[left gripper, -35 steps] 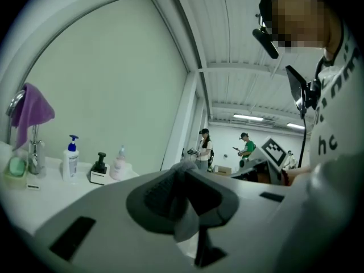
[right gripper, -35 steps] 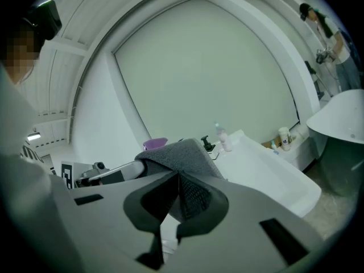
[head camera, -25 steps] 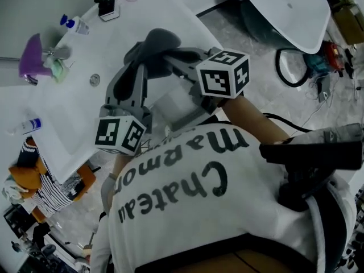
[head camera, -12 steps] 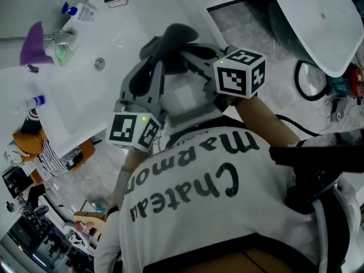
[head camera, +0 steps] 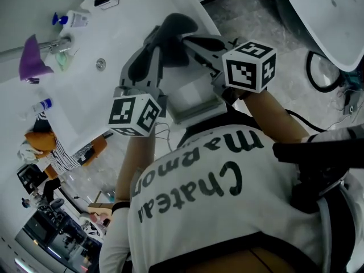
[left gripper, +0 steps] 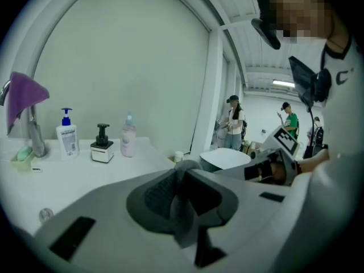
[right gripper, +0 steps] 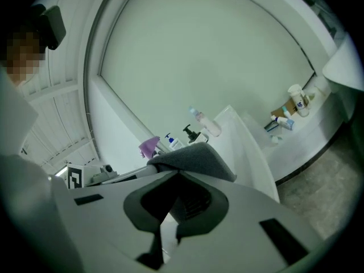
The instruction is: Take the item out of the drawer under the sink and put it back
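Two-handed hold on one grey cloth point(head camera: 173, 27): left gripper point(left gripper: 181, 193) and right gripper point(right gripper: 172, 202) each clenched on a fold. Hangs bunched between them above the open white drawer point(head camera: 196, 114), beside the sink counter point(head camera: 131, 16) edge.

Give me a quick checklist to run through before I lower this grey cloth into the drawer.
1. The left tool pinches the dark grey fabric cloth: ok.
2. The right tool pinches the same cloth: ok.
3. The white drawer stands open below the cloth: ok.
4. Drawer's inside free of other things: cannot tell, the tools hide most of it.
5. The purple rag lies well apart from the cloth: ok.
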Available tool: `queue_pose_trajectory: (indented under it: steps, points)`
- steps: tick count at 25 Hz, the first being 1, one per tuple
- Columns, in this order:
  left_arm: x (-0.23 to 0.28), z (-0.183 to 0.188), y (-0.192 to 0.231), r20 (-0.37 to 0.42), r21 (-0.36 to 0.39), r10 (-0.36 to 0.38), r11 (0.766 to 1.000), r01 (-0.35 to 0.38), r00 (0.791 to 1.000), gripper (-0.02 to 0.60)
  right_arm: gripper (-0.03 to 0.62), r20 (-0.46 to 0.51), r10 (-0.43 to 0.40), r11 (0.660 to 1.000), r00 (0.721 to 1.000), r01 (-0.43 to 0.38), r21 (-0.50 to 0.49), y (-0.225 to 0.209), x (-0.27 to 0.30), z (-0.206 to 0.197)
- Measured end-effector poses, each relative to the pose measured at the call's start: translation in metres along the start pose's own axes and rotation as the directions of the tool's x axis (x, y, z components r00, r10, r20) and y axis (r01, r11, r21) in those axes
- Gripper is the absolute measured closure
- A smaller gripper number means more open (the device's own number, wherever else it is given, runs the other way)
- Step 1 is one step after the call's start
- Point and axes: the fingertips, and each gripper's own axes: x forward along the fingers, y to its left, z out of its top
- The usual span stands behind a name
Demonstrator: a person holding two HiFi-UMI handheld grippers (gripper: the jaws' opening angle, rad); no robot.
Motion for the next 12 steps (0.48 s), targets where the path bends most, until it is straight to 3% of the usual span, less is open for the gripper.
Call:
queue_pose_trajectory:
  steps: [7, 12]
  points:
    - [0.023, -0.011, 0.016, -0.044, -0.023, 0.031, 0.999, -0.032, 0.999, 0.526, 0.582, 0.051, -0.016, 1.0, 0.999, 0.016, 0.0, -0.008, -0.011, 0.004]
    - [0.037, -0.017, 0.016, -0.079, 0.091, 0.037, 0.995, -0.03, 0.996, 0.528, 0.582, 0.057, -0.024, 1.0, 0.998, 0.023, 0.005, -0.012, -0.018, 0.0]
